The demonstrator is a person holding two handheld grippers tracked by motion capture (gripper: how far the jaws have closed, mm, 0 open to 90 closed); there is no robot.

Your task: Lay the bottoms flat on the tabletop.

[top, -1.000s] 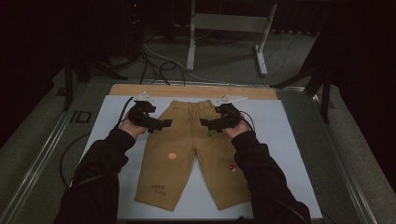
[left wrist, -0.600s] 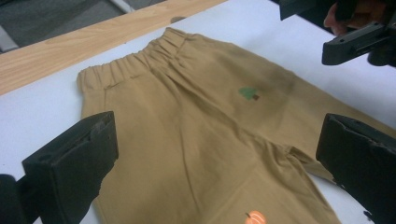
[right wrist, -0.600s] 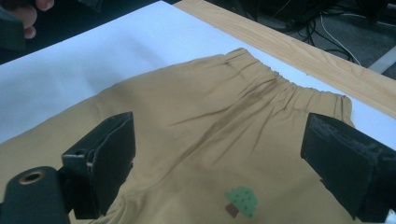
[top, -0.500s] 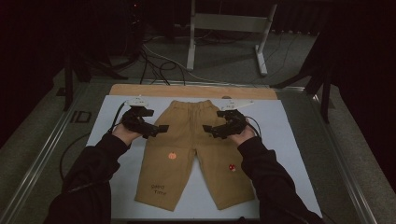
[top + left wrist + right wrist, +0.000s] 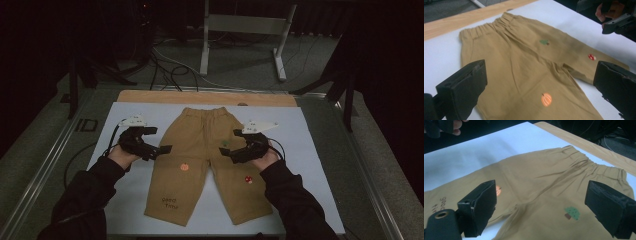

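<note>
Tan child's trousers (image 5: 205, 160) lie flat on a white sheet (image 5: 310, 165), waistband at the far side. They bear an orange pumpkin (image 5: 546, 99), a green tree (image 5: 572, 213) and a red mushroom (image 5: 592, 57). My left gripper (image 5: 159, 140) hovers at the trousers' left edge, open, pointing inward. In the left gripper view the left gripper (image 5: 539, 87) spans bare cloth with nothing held. My right gripper (image 5: 230, 143) stands open over the right leg near the tree. In its own view the right gripper (image 5: 544, 207) frames the crotch seam, holding nothing.
A wooden strip (image 5: 205, 97) runs along the table's far edge, just beyond the waistband. Metal rails (image 5: 45, 170) border the table at both sides. A white frame stand (image 5: 240, 30) and cables (image 5: 170, 70) lie on the floor behind.
Both grippers have drawn back toward the person, from beside the waistband down to the upper legs. The trousers have stayed flat.
</note>
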